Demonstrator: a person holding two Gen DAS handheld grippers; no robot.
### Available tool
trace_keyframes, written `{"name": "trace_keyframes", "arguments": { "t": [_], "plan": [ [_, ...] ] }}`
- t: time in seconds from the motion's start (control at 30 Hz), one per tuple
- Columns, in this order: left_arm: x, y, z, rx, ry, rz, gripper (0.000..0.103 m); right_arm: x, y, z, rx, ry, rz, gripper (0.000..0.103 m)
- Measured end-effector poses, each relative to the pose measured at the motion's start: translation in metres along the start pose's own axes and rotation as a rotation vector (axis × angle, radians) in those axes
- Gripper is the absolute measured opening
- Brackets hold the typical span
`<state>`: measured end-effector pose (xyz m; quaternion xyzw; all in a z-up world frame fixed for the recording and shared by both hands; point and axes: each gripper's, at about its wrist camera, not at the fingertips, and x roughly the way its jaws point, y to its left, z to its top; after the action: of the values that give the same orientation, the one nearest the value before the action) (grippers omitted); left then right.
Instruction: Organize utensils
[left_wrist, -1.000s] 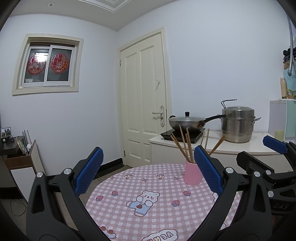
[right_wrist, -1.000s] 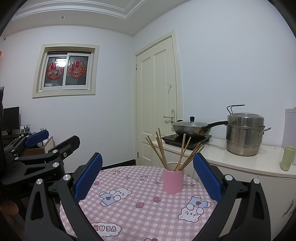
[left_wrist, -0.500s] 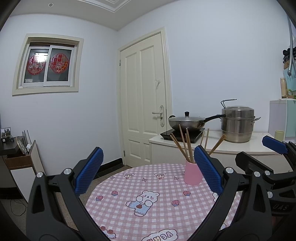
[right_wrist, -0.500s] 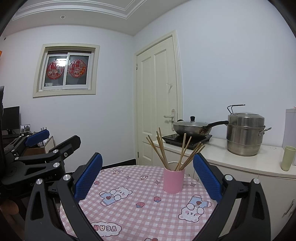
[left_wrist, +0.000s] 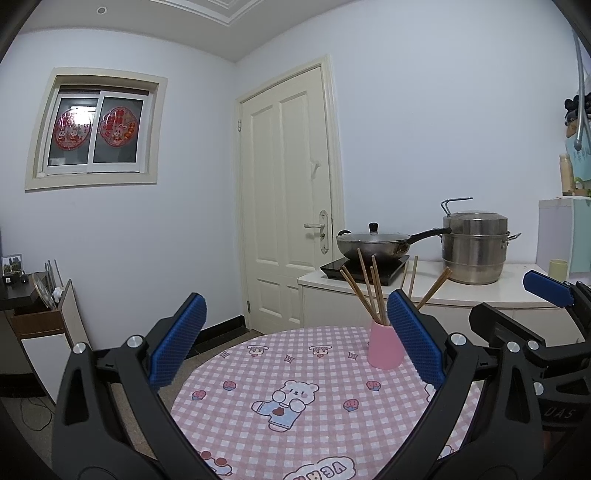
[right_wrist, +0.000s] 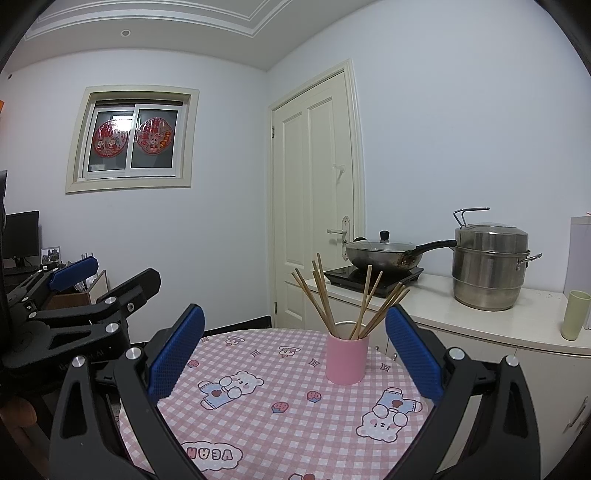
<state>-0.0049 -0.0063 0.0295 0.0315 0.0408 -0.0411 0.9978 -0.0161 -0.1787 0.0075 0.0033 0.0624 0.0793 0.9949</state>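
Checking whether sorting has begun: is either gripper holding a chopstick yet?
No: the chopsticks all stand in the pink cup, and the right gripper and left gripper are open, empty.

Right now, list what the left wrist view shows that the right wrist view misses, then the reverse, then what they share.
Only the left wrist view: the right gripper at its right edge and a shelf with bottles at upper right.

Only the right wrist view: the left gripper at its left edge, a dark monitor, and the pink cup unobstructed.

Both: the chopsticks, checked tablecloth, wok, steamer pot, door, window. Both grippers' jaws stand open, holding nothing.
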Motion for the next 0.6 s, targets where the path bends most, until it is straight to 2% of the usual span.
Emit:
{"name": "trace_keyframes", "arguments": {
  "t": [0.6],
  "plan": [
    [-0.0021,-0.0015,-0.0006,0.004,0.001,0.004,0.096,0.0007,-0.0014,0.0015,0.000,0.000,0.001,0.095]
  ]
}}
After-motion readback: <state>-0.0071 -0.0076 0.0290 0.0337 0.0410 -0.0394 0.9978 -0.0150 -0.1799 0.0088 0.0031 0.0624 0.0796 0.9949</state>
